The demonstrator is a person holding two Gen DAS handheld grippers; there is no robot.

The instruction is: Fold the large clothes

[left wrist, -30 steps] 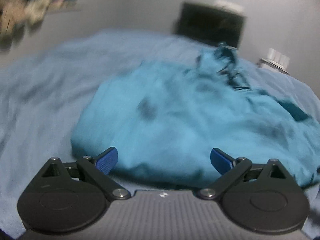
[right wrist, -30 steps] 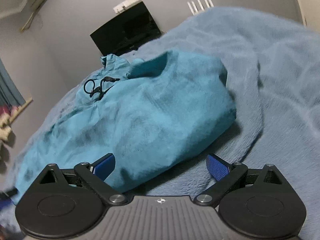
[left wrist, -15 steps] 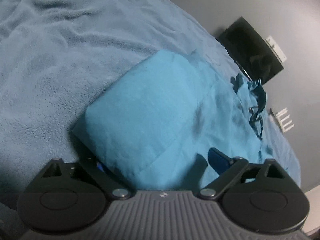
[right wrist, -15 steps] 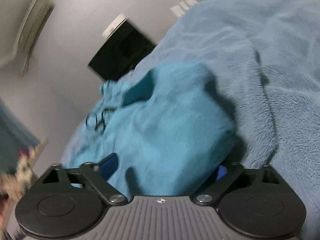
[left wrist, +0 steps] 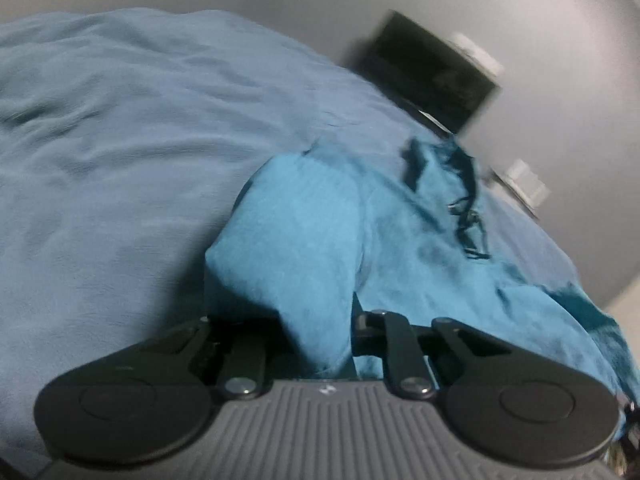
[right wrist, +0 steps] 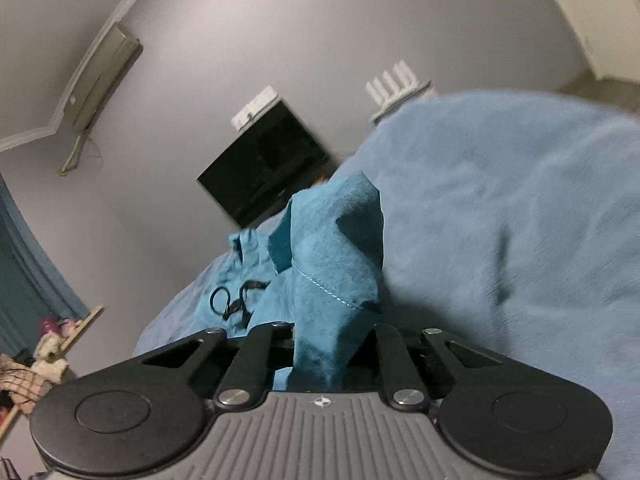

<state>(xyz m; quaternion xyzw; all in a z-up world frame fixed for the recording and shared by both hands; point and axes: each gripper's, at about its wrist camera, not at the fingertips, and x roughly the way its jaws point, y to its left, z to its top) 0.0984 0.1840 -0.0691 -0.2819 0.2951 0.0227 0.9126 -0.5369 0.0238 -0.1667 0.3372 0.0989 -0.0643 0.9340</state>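
Now: both grippers, wide apart 1 s back, have just been closing and pinch cloth. Left gripper clamps a bunched edge of the teal garment; right gripper clamps a stitched hem, pulled up in a peak. Garment: teal, crumpled, black drawstring at far end, lying on blue fleece blanket. Room: grey wall, black screen, wall AC unit.
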